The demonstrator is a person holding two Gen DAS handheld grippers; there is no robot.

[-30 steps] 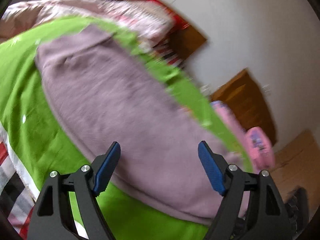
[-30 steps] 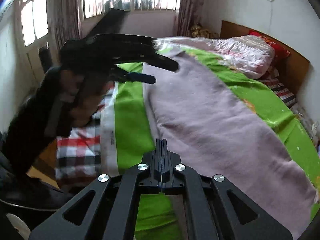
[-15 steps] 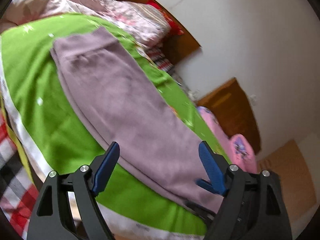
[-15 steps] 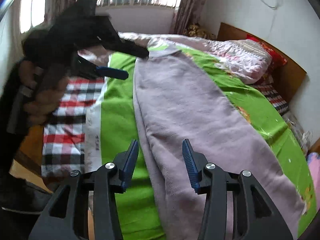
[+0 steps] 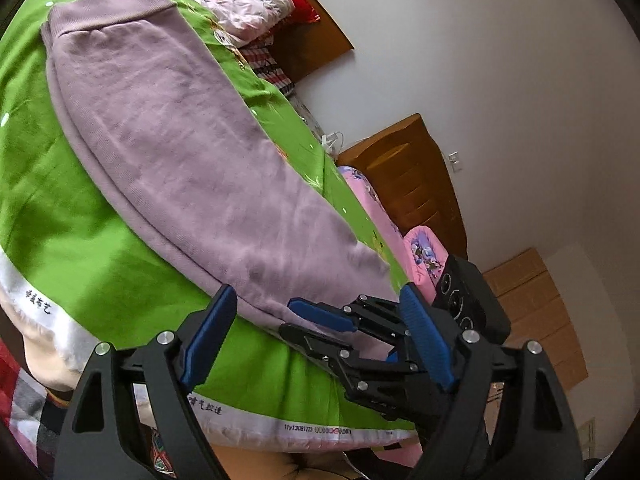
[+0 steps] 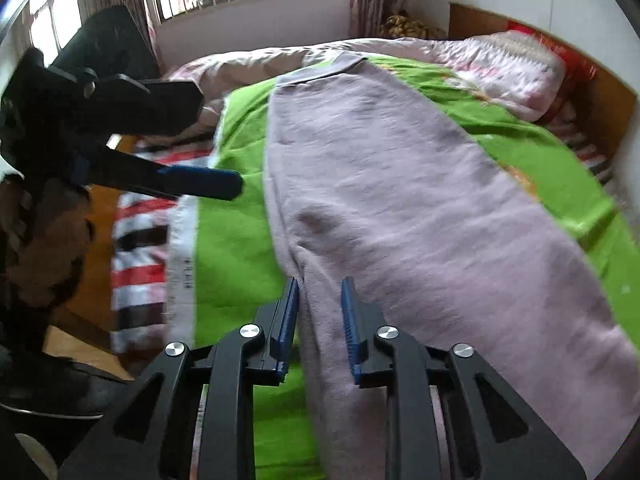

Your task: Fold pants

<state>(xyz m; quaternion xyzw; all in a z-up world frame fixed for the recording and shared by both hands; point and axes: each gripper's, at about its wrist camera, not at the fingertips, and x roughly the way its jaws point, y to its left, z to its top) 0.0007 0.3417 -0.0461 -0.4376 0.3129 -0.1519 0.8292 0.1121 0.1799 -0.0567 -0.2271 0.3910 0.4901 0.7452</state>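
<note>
The soft lilac knit pants (image 6: 400, 208) lie lengthwise on the green bedsheet (image 6: 236, 264), legs apparently stacked but no crosswise fold made; the right gripper (image 6: 320, 316) is closing around their near edge, the left gripper (image 5: 316, 336) spread wide, empty.

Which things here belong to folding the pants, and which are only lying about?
For the job:
- pants, flat on the green sheet
- right gripper, jaws closing around the pants' edge
- left gripper, jaws open, nothing between them

Lying about:
- pink quilt
- red pillow
- checked cloth
- wooden cabinet
</note>
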